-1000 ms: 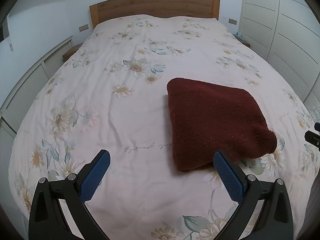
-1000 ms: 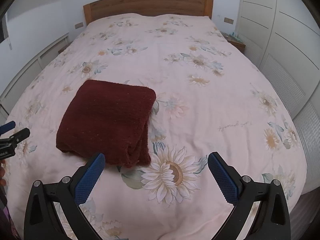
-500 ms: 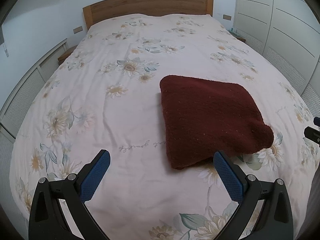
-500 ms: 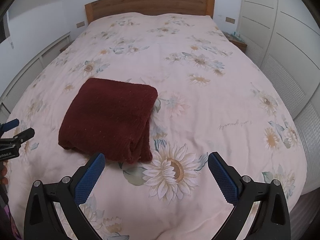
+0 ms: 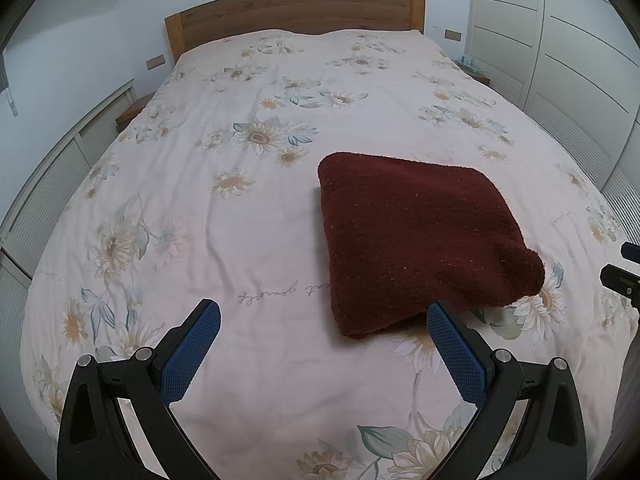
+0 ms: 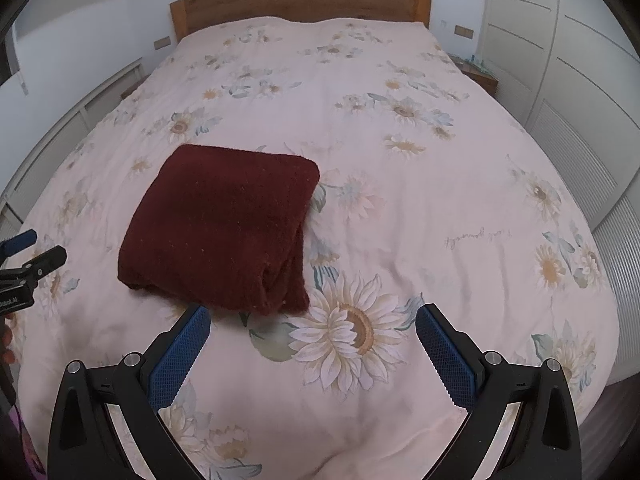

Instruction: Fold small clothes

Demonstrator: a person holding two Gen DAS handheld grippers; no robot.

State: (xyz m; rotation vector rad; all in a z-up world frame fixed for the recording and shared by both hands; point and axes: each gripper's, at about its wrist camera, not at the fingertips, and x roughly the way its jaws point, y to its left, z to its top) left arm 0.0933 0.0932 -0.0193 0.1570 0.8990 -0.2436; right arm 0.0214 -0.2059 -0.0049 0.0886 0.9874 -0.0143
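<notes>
Hovering both claws over the bed (image 5: 248,216) right now, nothing in either one. My left gripper (image 5: 320,320) has its jaws spread wide, and the right gripper (image 6: 310,322) is the same, both empty and off the fabric. The dark red knit garment (image 5: 416,232) sits folded into a chunky square on the flowery duvet, just past the fingertips, between my two hands. Looks to me like the folding is basically done, which is probably why I'm holding back. Can't tell what kind of garment it is, since sleeves or hems are tucked inside. The near corner bulges a bit, and each claw only peeks into the other's view.
</notes>
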